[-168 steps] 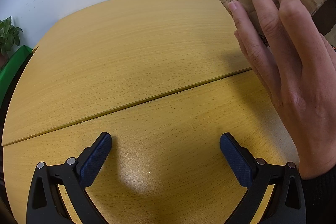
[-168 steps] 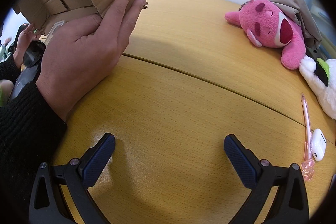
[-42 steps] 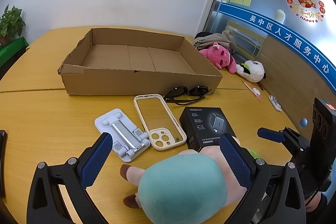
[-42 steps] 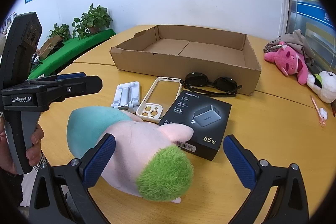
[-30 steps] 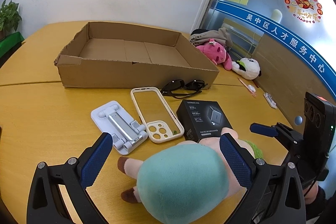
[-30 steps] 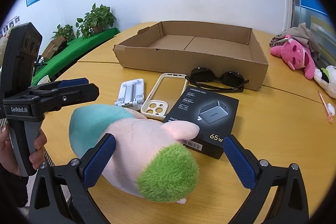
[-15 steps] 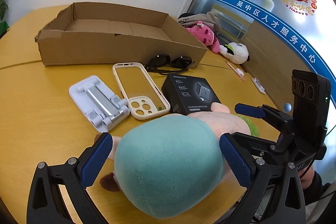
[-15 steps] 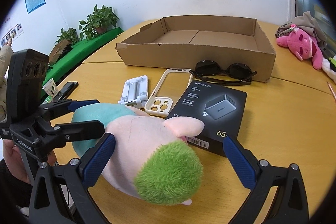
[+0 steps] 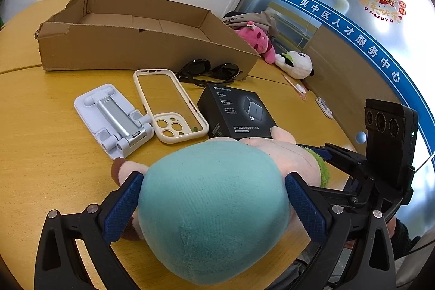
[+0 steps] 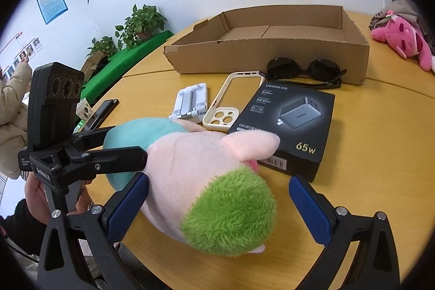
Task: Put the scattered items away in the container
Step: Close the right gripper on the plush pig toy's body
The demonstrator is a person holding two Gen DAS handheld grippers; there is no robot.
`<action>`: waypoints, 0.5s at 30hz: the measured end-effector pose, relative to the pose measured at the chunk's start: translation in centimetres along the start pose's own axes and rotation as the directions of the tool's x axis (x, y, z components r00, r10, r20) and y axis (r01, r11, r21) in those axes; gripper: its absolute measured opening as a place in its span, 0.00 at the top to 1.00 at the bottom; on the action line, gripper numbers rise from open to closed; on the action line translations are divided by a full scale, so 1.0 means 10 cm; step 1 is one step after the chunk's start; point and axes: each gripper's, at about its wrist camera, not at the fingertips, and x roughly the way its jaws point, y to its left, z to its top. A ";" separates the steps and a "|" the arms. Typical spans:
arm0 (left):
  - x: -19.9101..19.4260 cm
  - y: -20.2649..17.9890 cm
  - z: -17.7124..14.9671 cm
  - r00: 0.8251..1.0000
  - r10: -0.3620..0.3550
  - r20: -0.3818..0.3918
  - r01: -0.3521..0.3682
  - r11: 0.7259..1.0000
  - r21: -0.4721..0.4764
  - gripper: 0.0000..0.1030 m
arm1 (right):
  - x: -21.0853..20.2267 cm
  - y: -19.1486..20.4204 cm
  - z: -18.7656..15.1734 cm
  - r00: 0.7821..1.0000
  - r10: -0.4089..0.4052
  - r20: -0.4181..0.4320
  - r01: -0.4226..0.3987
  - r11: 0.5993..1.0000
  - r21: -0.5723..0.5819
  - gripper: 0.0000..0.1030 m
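1. Soft toy (image 9: 214, 208) with a teal end, pink middle and fuzzy green end lies on the wooden tabletop (image 9: 40, 154), near its front edge.
2. Left gripper (image 9: 214, 205) has its blue fingers (image 9: 122, 208) spread wide, one on each side of the teal end. They look like they touch the toy, but I cannot tell if they squeeze it.
3. Right gripper (image 10: 217, 205) is spread wide too. One finger touches the pink side; the other stands clear of the green end.
4. Cardboard box (image 9: 136, 45) sits farther back, with nothing seen inside.
5. Between toy and box lie a white phone stand (image 9: 114, 118), a cream phone case (image 9: 168, 105), a black charger box (image 9: 239, 110) and dark sunglasses (image 9: 209, 72), which sit right against the box wall.
6. Only the right view shows a dark phone (image 10: 104, 110) and green plants (image 10: 138, 23) off to the left.
7. Only the left view shows a white plush (image 9: 296, 64) beside the pink plush (image 9: 258, 42).
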 end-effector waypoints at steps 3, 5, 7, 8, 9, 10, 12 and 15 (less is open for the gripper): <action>-0.02 -0.03 -0.02 1.000 0.010 0.021 -0.010 1.000 0.008 0.00 | -0.03 0.00 -0.02 1.000 -0.008 0.000 0.008 1.000 -0.013 0.01; -0.01 -0.04 -0.02 1.000 0.015 0.025 -0.016 1.000 0.013 0.00 | -0.03 0.01 -0.02 1.000 -0.014 -0.003 0.014 1.000 -0.020 0.01; -0.01 -0.04 -0.02 0.999 0.016 0.029 -0.016 1.000 0.013 0.00 | -0.03 0.00 -0.02 1.000 -0.017 -0.001 0.017 0.999 -0.030 0.01; -0.01 -0.04 -0.02 0.999 0.014 0.030 -0.014 1.000 0.015 0.00 | -0.03 0.00 -0.02 1.000 -0.015 -0.002 0.015 0.999 -0.030 0.02; 0.00 -0.03 -0.01 0.999 0.012 0.029 -0.012 1.000 0.013 0.00 | -0.03 -0.01 -0.01 1.000 -0.011 -0.001 0.011 1.000 -0.028 0.03; 0.00 -0.01 -0.01 1.000 0.007 0.029 -0.008 1.000 0.006 0.00 | -0.03 0.00 -0.02 1.000 -0.010 0.000 0.010 1.000 -0.025 0.04; 0.01 0.04 -0.01 0.999 -0.008 0.033 0.009 1.000 -0.016 0.00 | -0.02 0.00 -0.01 1.000 -0.006 0.002 0.006 1.000 -0.022 0.07; 0.04 0.11 0.00 0.999 -0.031 0.031 0.032 0.998 -0.053 0.00 | -0.02 0.01 0.02 1.000 -0.002 0.002 0.002 0.999 -0.034 0.12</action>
